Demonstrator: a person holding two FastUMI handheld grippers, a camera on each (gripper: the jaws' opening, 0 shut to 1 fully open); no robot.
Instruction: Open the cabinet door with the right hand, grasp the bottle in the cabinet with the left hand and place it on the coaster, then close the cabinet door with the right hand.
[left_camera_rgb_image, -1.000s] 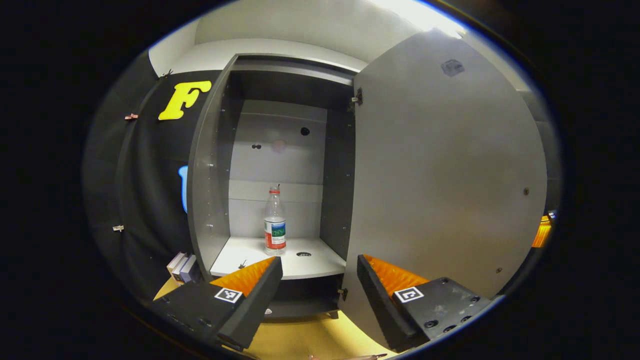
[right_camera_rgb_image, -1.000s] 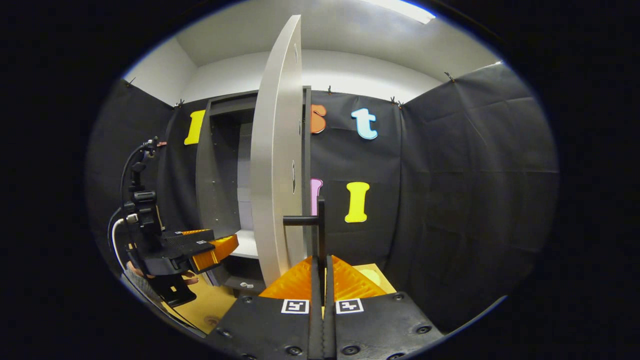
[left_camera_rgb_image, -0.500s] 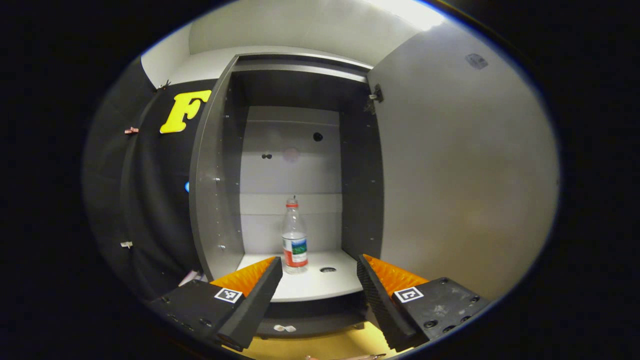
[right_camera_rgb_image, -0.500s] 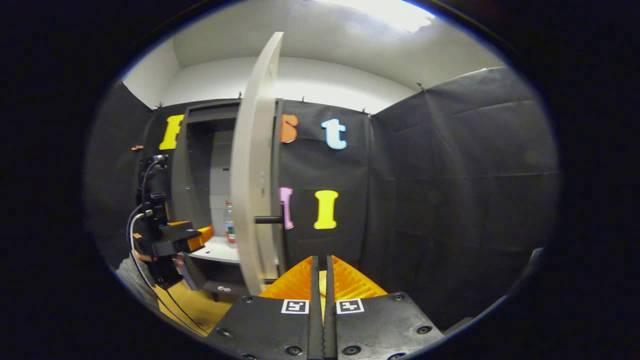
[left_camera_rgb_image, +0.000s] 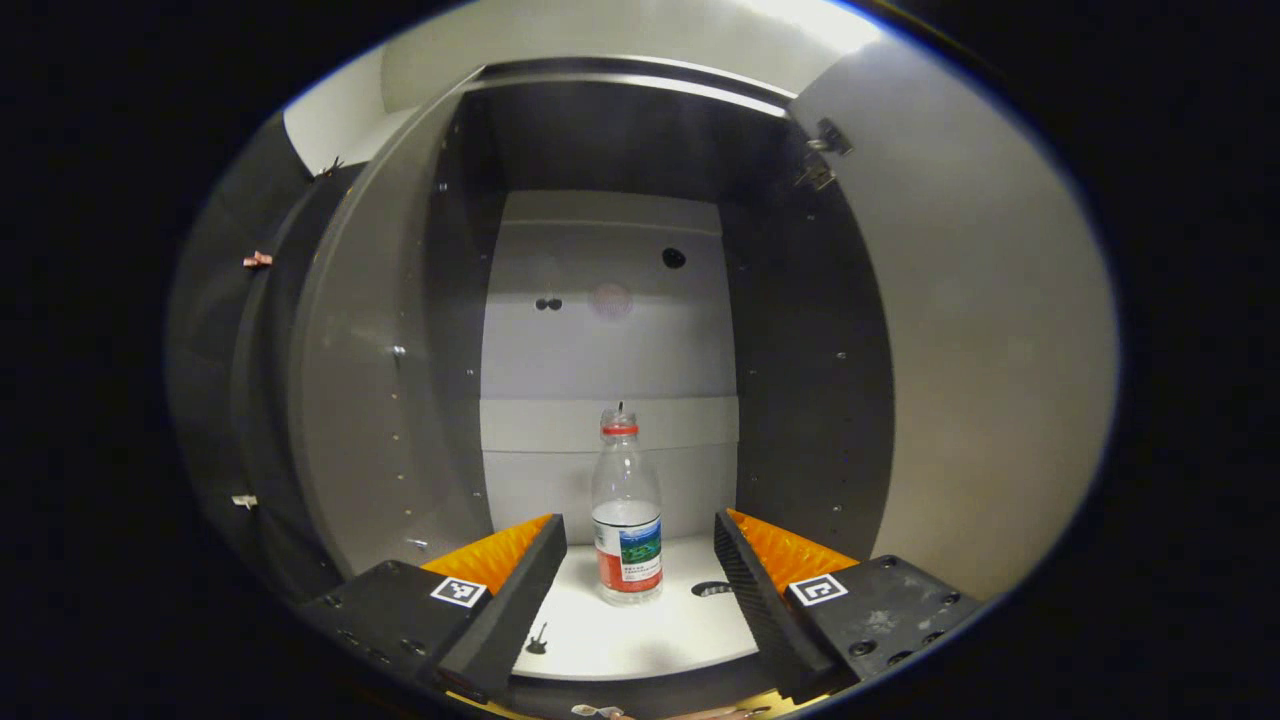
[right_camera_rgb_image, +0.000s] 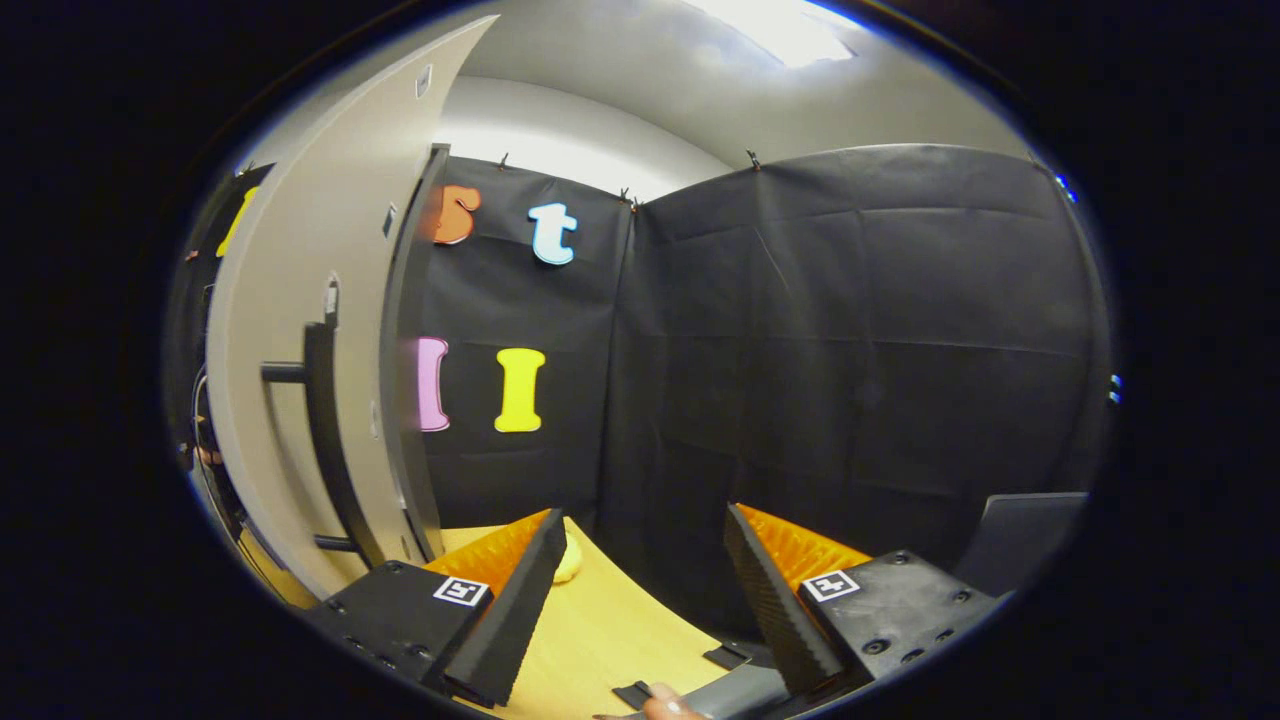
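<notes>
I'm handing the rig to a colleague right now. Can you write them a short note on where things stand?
Left gripper: open, lined up on the bottle, not touching it.
Right gripper: open, holding nothing, off the door handle.
Bottle: upright on the cabinet shelf.
Cabinet door: open.
Table: a pale round thing, perhaps the coaster, peeks from behind the right gripper's finger; I cannot tell.
Done: door opened.
Left: grasp the bottle, set it on the coaster, close the door with the right gripper.
</notes>
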